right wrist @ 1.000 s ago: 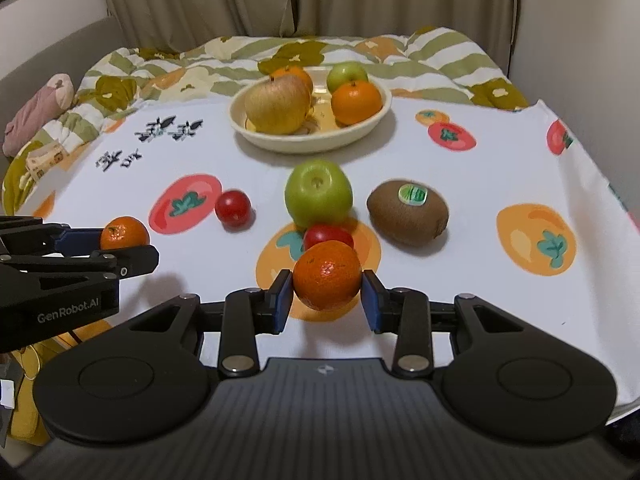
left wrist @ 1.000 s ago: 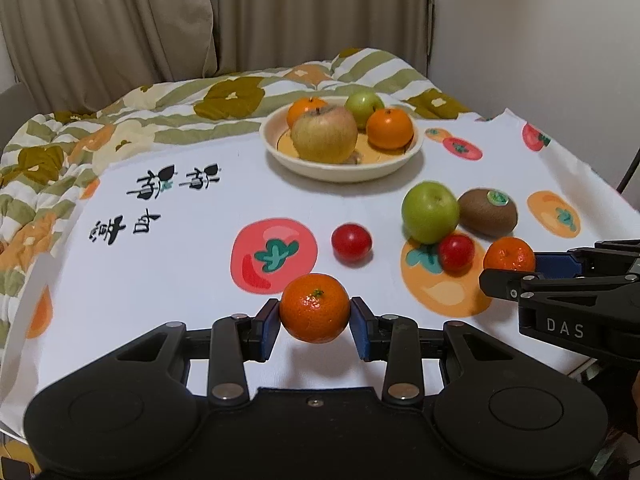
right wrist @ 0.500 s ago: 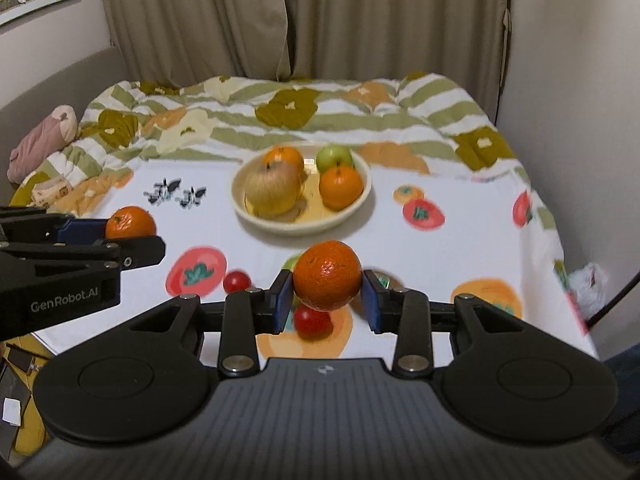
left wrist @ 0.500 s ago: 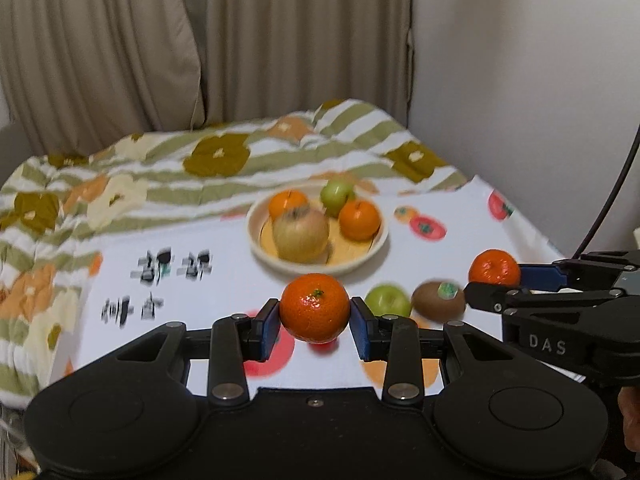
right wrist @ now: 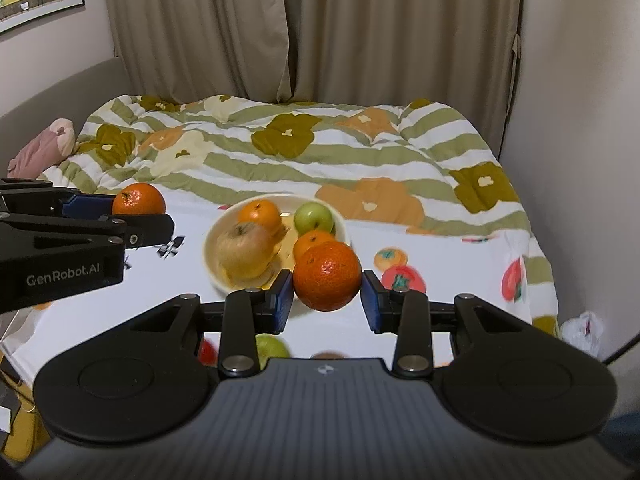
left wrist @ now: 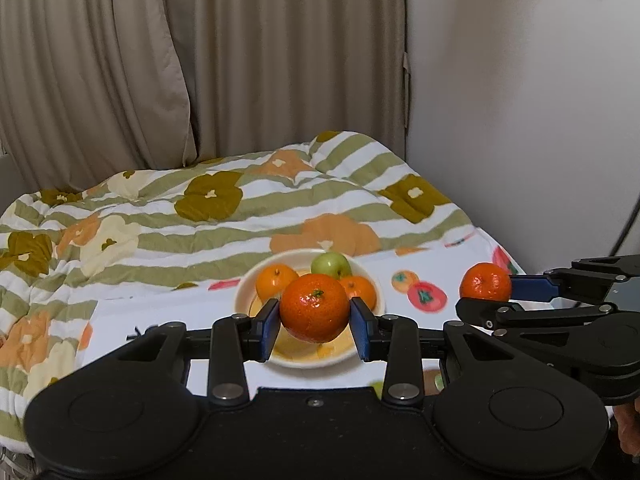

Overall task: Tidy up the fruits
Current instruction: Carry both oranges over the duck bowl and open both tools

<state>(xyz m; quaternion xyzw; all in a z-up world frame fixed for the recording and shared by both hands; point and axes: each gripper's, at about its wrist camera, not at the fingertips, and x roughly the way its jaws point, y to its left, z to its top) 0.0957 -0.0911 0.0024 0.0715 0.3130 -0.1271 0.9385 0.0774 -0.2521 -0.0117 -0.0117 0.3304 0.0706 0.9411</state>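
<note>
L gripper (left wrist: 315, 322) clamped on tangerine (left wrist: 314, 307), R gripper (right wrist: 327, 294) clamped on second tangerine (right wrist: 327, 275), both held above white cloth (right wrist: 452, 276). Further back: bowl (right wrist: 211, 249) w/ apples + oranges, then striped quilt (right wrist: 320, 160), curtains (right wrist: 312, 28).

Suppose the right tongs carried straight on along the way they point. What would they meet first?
Probably the cream bowl, near its front rim or the orange inside; depth is unclear. The right tongs grip a mandarin.
</note>
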